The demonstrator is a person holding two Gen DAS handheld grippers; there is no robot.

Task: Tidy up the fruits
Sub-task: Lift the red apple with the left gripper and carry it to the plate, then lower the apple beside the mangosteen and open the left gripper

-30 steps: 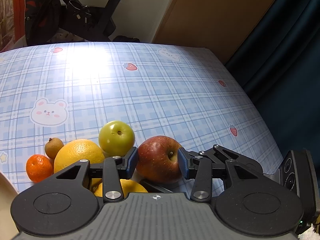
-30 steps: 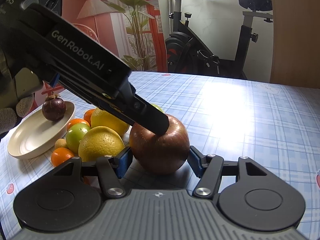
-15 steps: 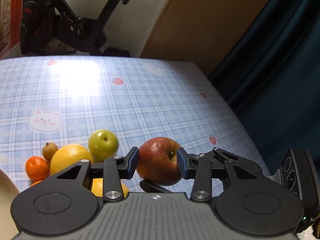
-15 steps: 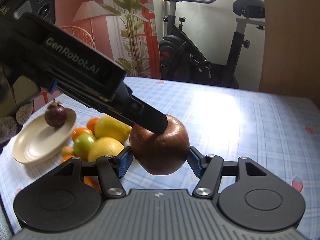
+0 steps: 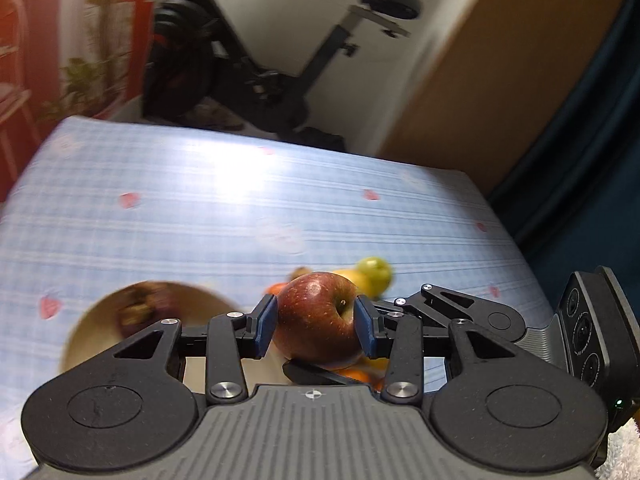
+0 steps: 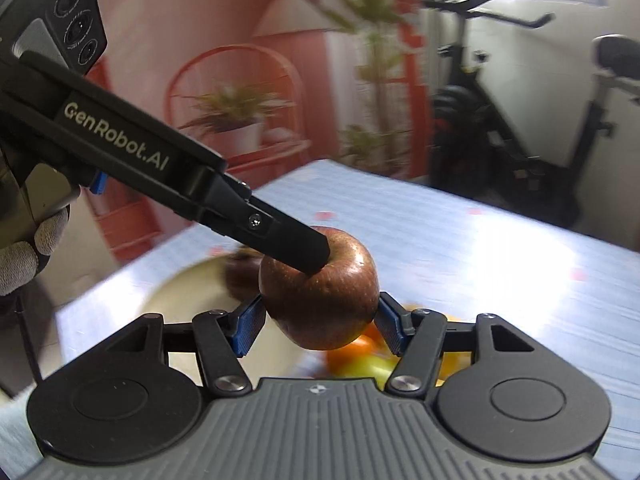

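Both grippers are clamping one red apple (image 5: 318, 316) in the air: left gripper (image 5: 316, 326) and right gripper (image 6: 320, 320) gripping crosswise. The cream plate (image 5: 86, 338) is lying near-left; next, probably lowering the apple there gently.

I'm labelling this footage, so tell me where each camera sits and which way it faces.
Left wrist: on the left hand-held gripper, looking down along its fingers at the red apple above the blue checked table; the right hand-held gripper's finger shows under the apple.
Right wrist: on the right hand-held gripper, facing the apple from another side; the left hand-held gripper and a gloved hand show.
Shared: apple, cream plate, exercise bike.
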